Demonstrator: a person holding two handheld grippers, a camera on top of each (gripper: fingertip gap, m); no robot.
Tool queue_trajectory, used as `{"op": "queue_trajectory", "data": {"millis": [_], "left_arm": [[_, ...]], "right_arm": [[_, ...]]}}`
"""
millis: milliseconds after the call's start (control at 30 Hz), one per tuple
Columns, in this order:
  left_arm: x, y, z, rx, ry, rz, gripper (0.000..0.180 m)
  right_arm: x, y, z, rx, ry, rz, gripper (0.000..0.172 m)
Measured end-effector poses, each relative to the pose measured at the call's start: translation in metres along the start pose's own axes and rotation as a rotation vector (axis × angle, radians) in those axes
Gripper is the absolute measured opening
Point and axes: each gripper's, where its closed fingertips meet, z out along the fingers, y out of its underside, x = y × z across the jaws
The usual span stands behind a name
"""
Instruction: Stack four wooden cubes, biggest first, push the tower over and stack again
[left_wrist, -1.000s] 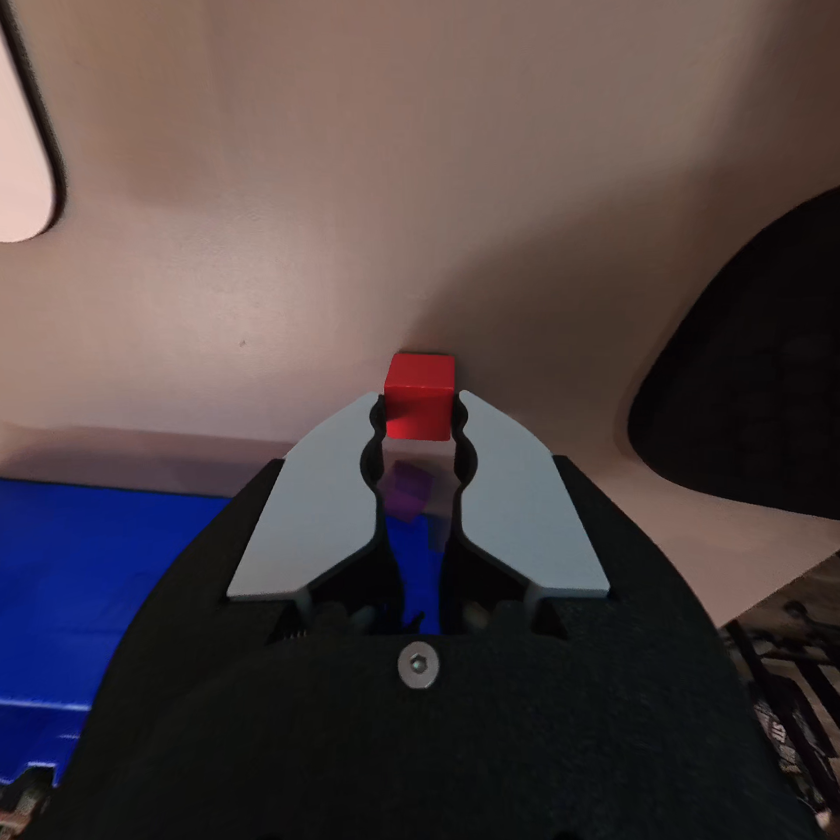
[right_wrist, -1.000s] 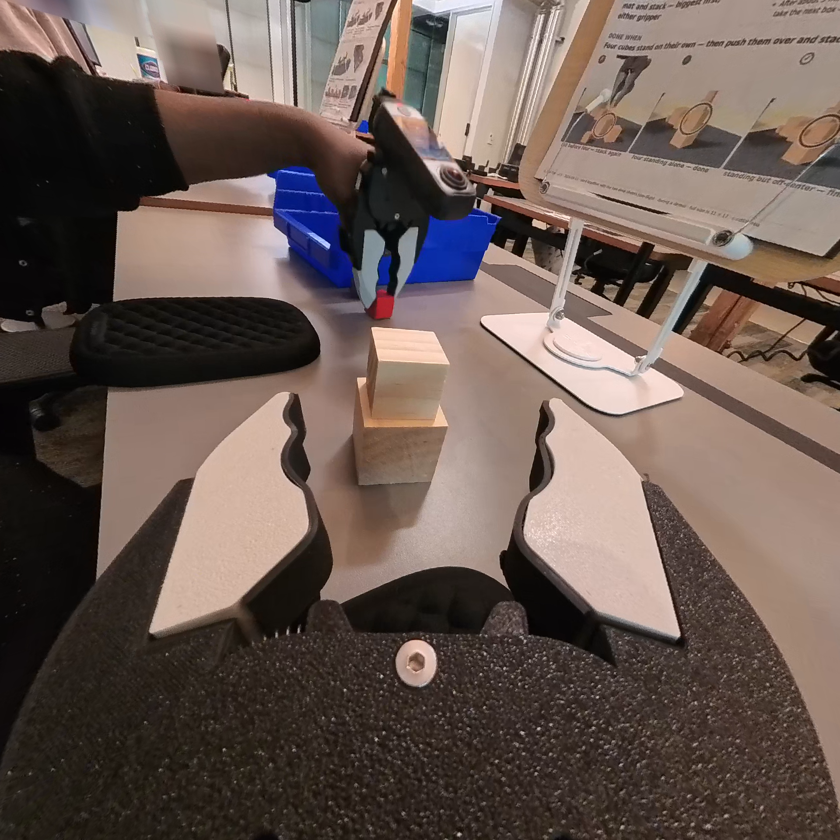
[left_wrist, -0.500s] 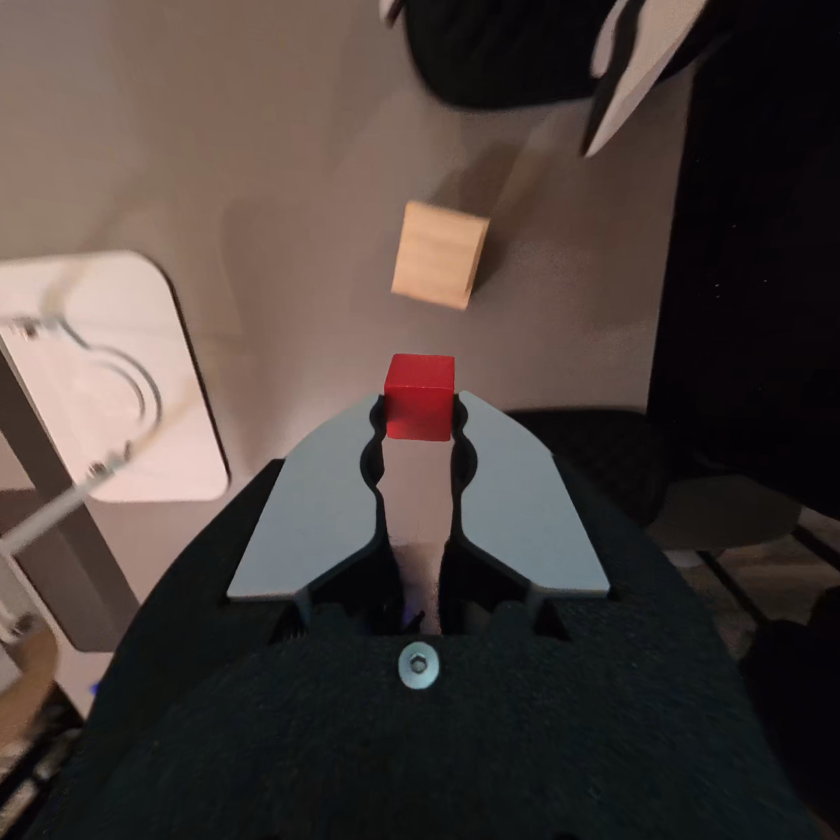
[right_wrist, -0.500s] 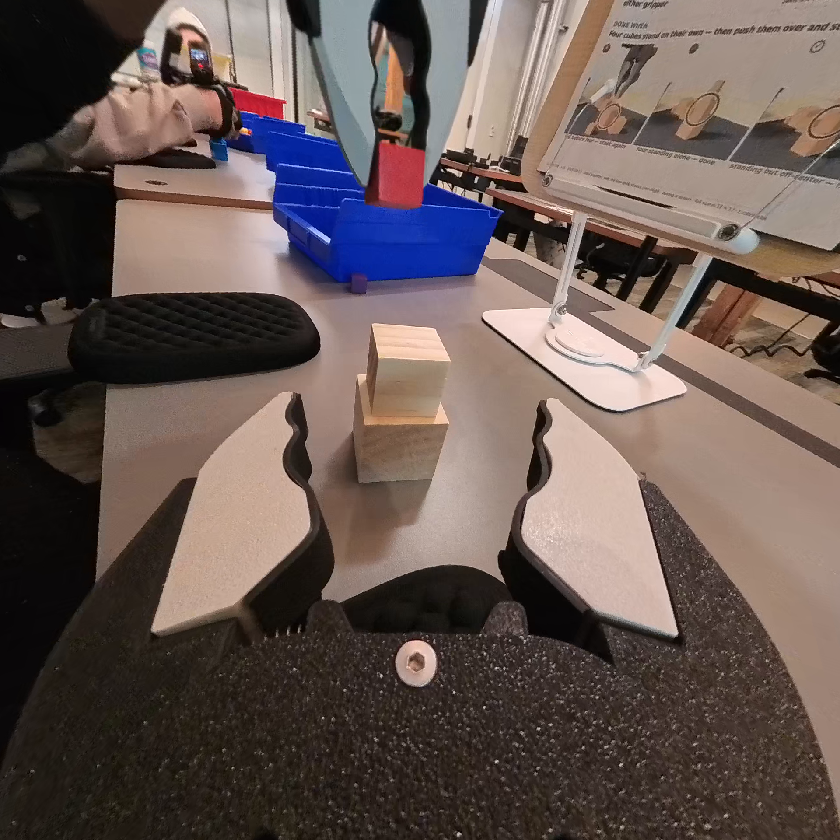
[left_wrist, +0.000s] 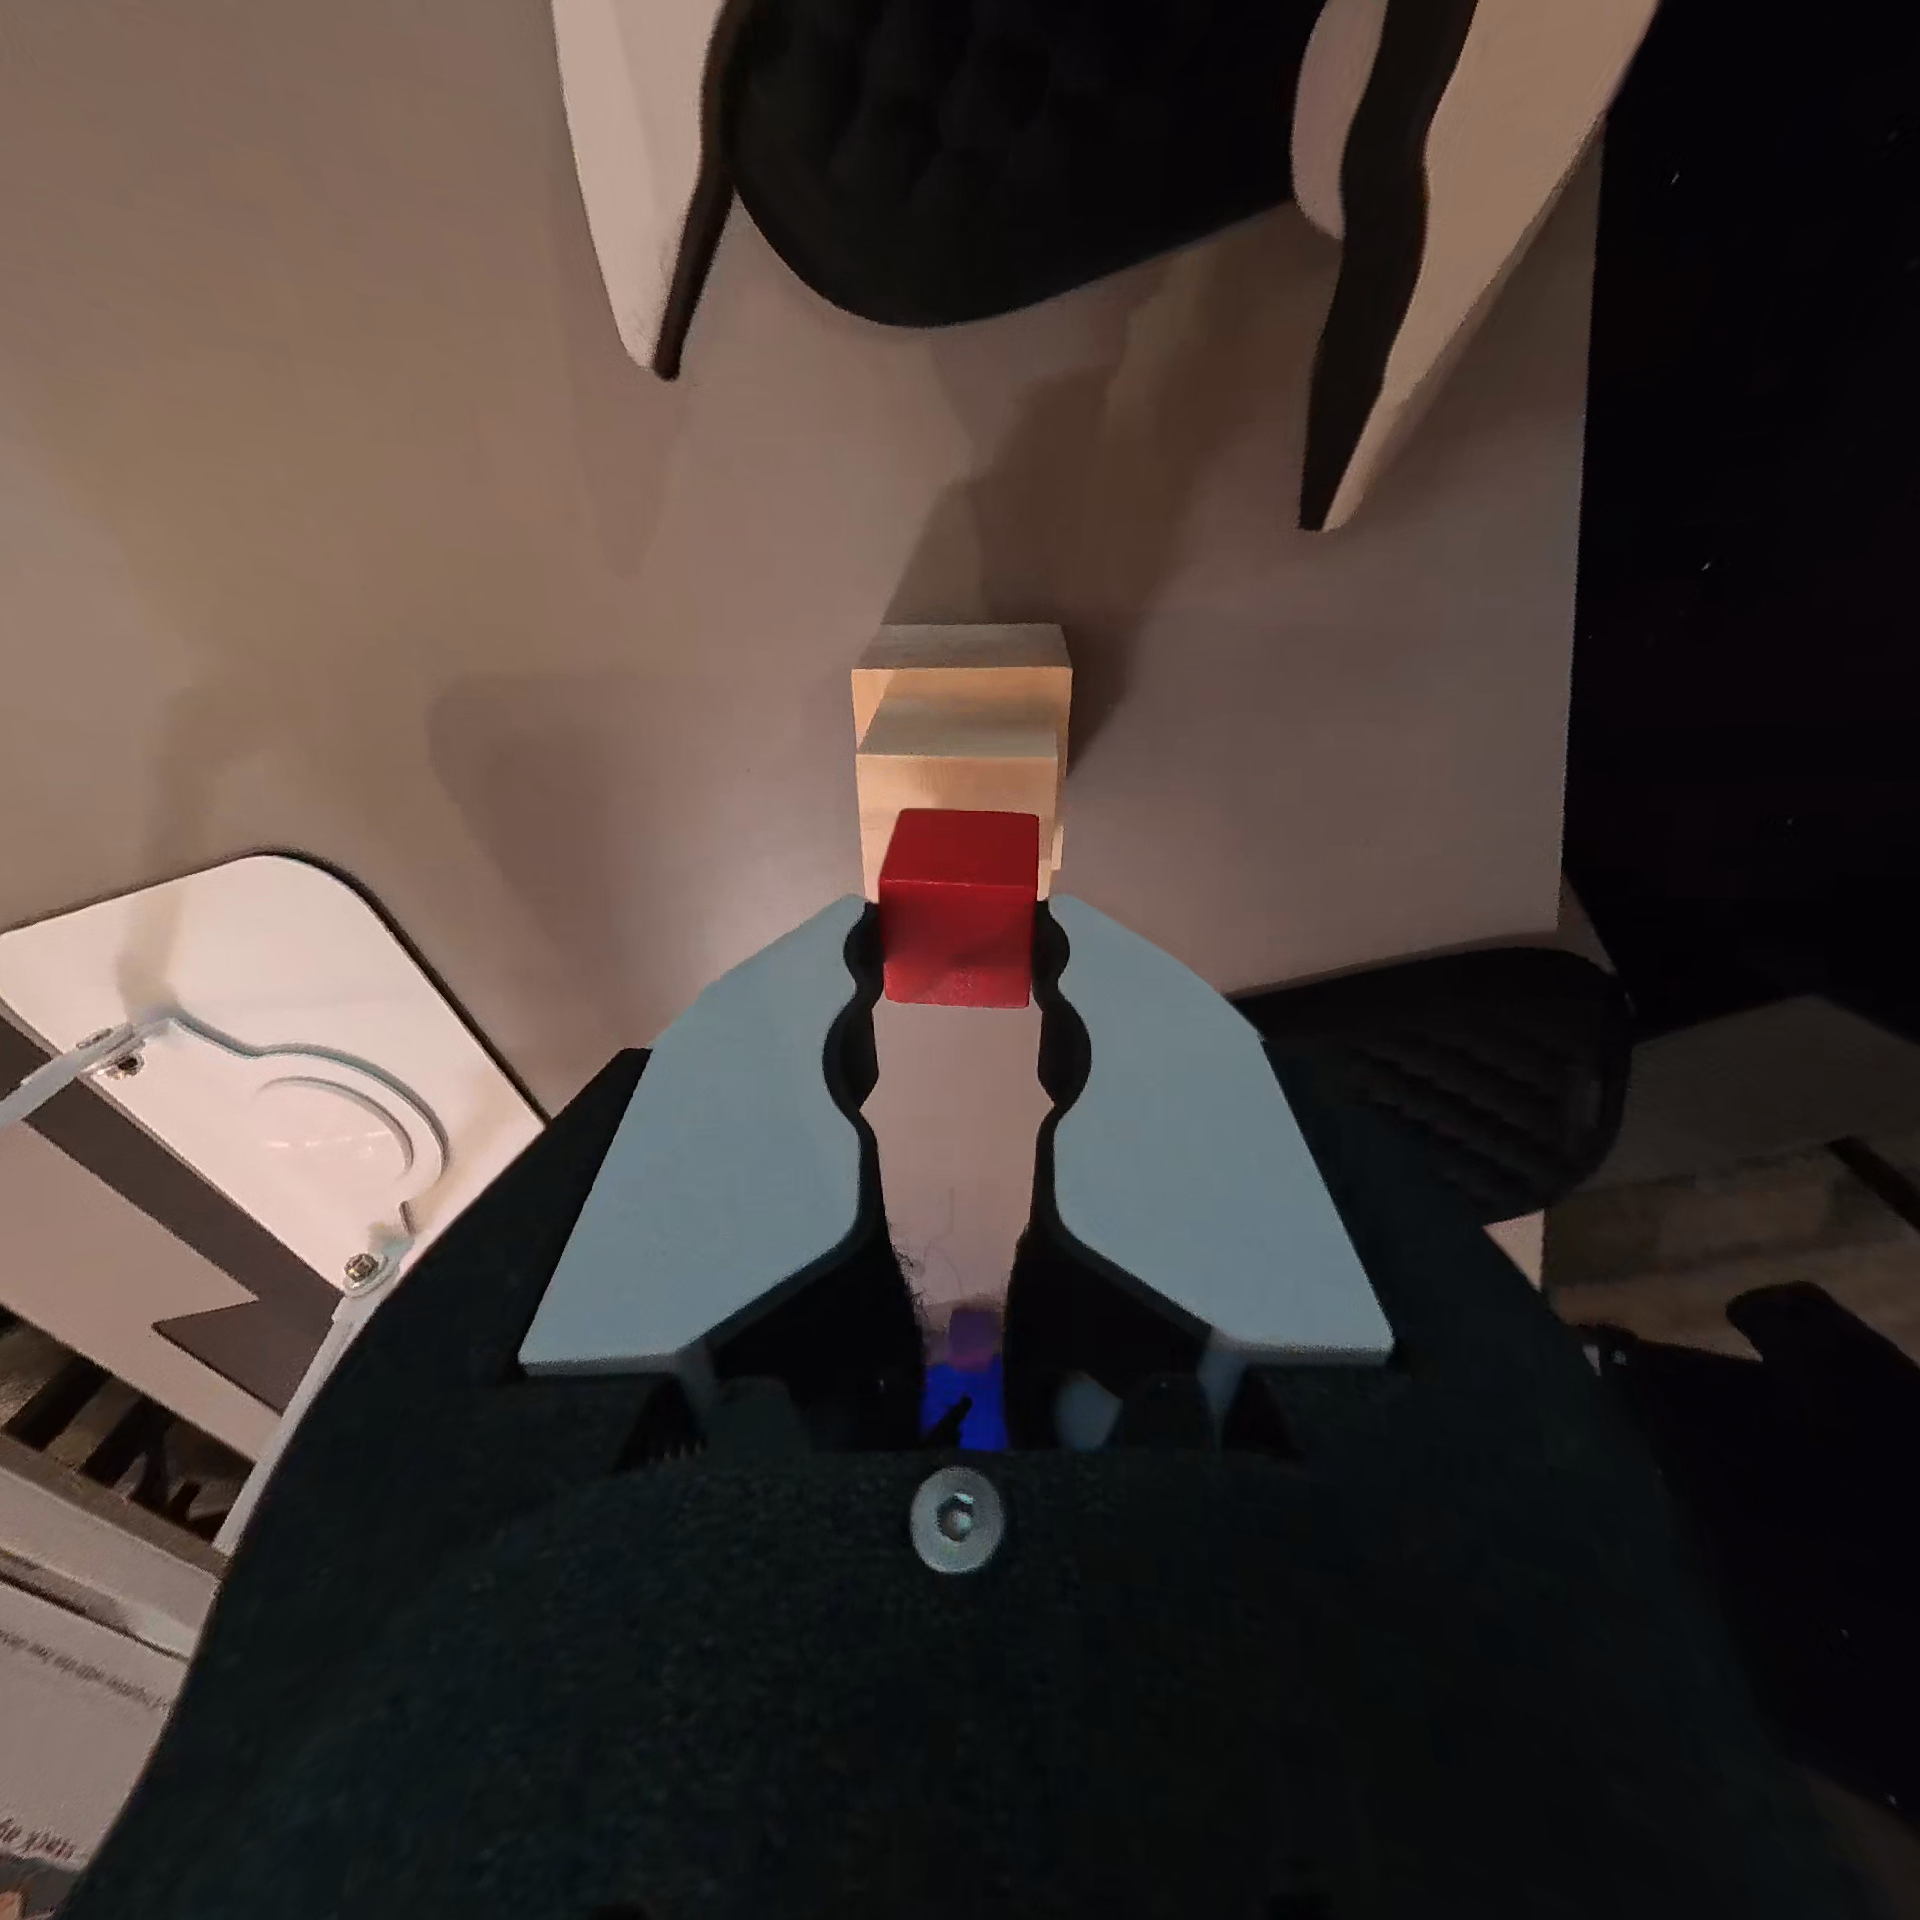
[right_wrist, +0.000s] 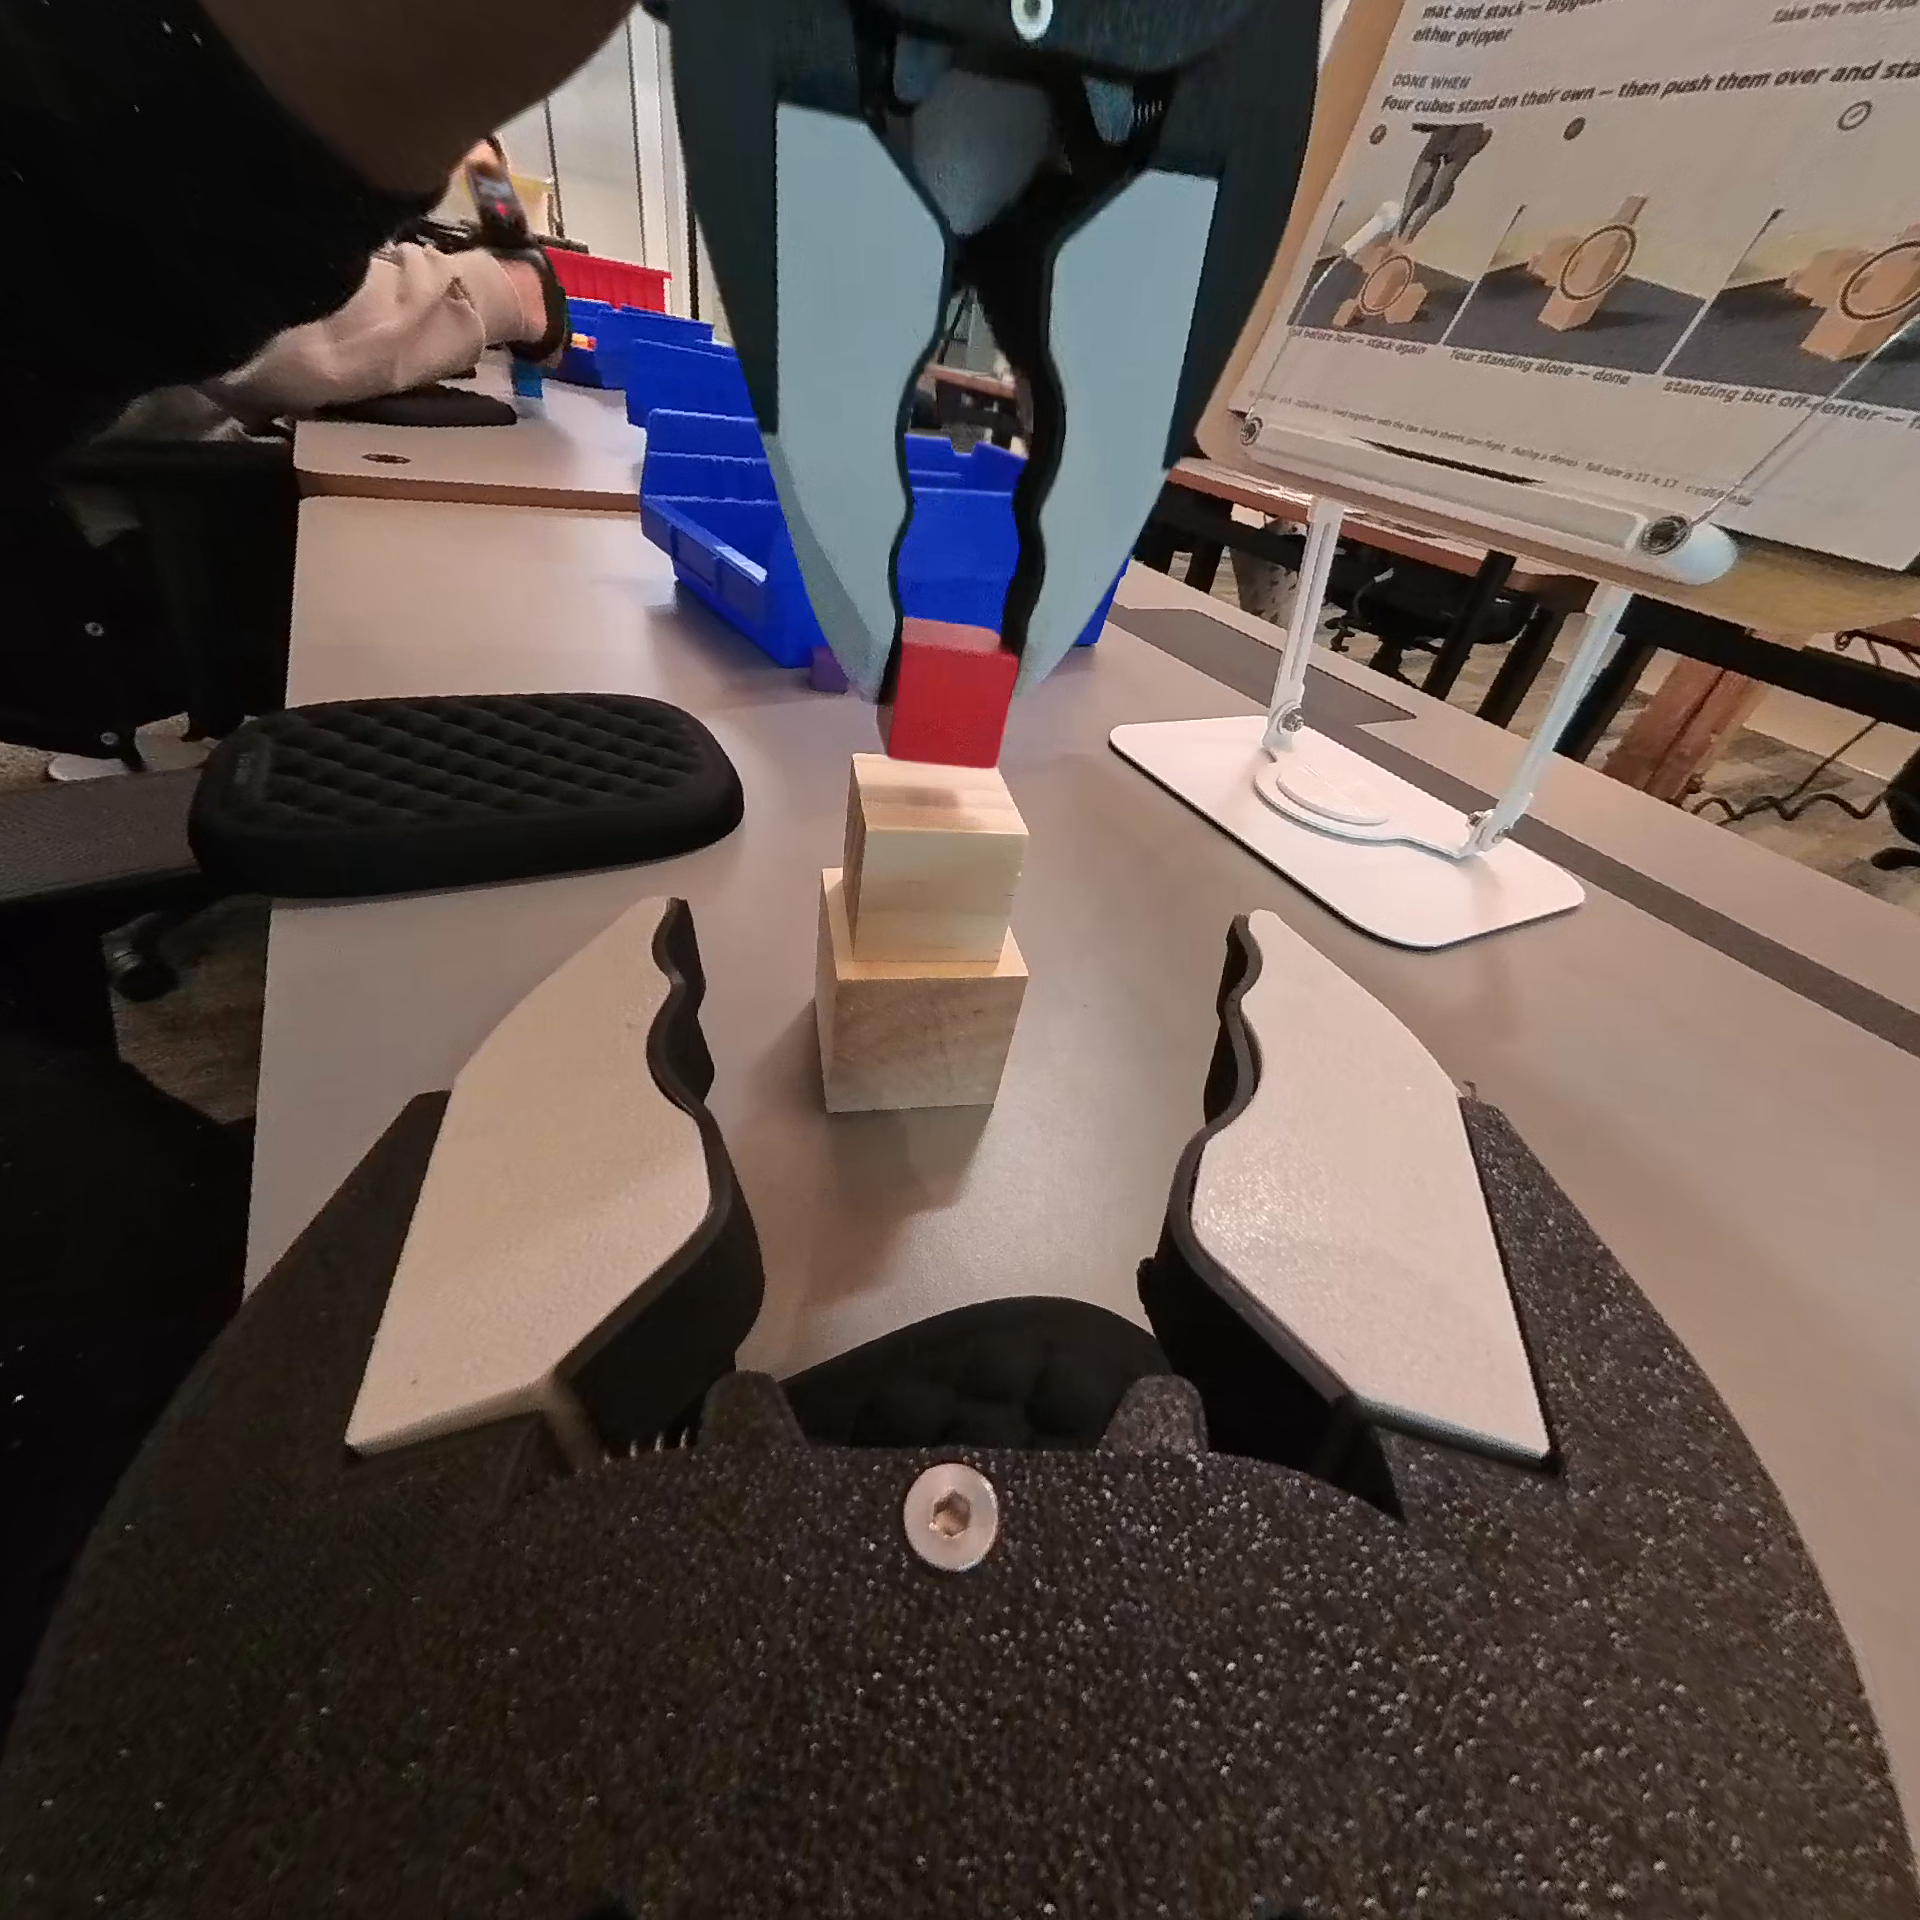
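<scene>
My left gripper (left_wrist: 958, 914) is shut on a small red cube (left_wrist: 958, 909), both pads pressing its sides. It points down over a stack of two wooden cubes (left_wrist: 956, 748). In the right wrist view the left gripper (right_wrist: 951, 665) holds the red cube (right_wrist: 948, 701) at the top face of the upper wooden cube (right_wrist: 935, 852), which sits on a larger wooden cube (right_wrist: 914, 1029); I cannot tell if they touch. My right gripper (right_wrist: 951, 997) is open and empty, low on the table, its fingers either side of the stack and apart from it.
A black padded rest (right_wrist: 457, 784) lies left of the stack. A white stand base (right_wrist: 1351, 821) holding an instruction board (right_wrist: 1621, 260) is on the right. A blue bin (right_wrist: 727, 520) and a small purple cube (right_wrist: 828, 670) sit behind. A person's sleeve (right_wrist: 364, 322) is at back left. One gripper's finger ends stand about 7 cm off the other's.
My left gripper carried the red cube from beside the blue bin up and over, then down to the top of the wooden stack. My right gripper stayed still and open.
</scene>
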Motion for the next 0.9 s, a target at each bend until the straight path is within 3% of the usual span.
{"op": "queue_trajectory", "data": {"millis": [267, 900], "left_arm": [[-0.002, 0.006, 0.008, -0.082, -0.026, -0.017, 0.027], [-0.003, 0.002, 0.013, -0.113, -0.051, -0.033, 0.027]], "right_arm": [[-0.001, 0.001, 0.000, -0.005, 0.000, -0.007, 0.094], [-0.001, 0.000, 0.000, 0.001, 0.001, -0.009, 0.094]]}}
